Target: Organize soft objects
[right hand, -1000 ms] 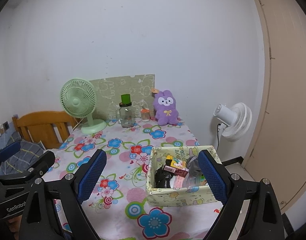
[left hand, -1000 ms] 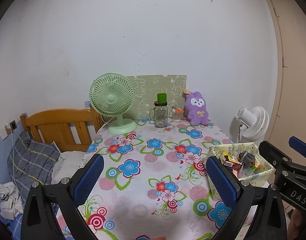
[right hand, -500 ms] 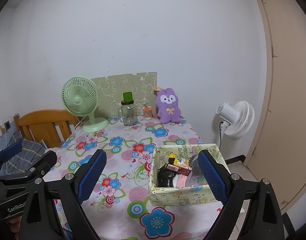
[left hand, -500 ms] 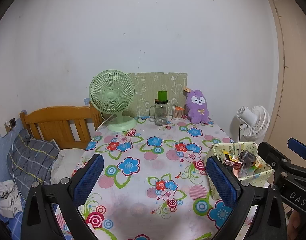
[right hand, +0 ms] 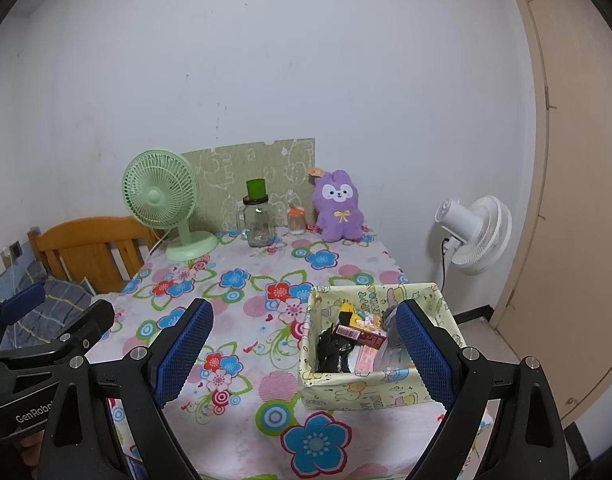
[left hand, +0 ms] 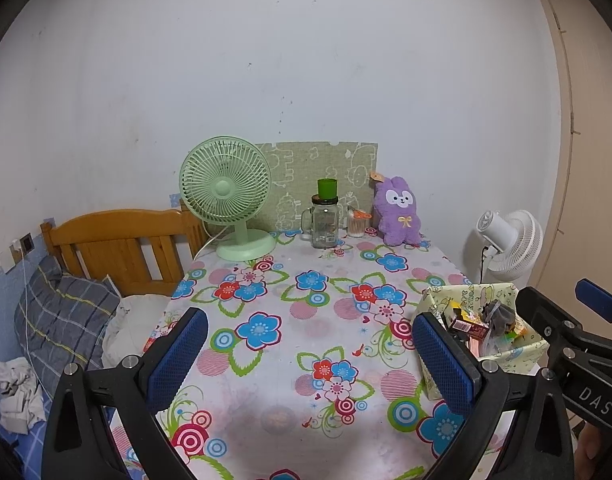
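L tongs (left hand: 310,360) and R tongs (right hand: 303,356) both spread wide, nothing btwn pads, held above near edge of floral desk (left hand: 289,344). Fabric bin (right hand: 358,390) w/ misc small items sits near desk's right edge. Far end by wall: purple plush bunny (right hand: 338,210) upright, beside glass jar (right hand: 258,220) & green fan (right hand: 161,204).

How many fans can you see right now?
2. A green desk fan stands at the table's far left corner, beside the glass jar. A white fan stands off the table's right side, by the wall.
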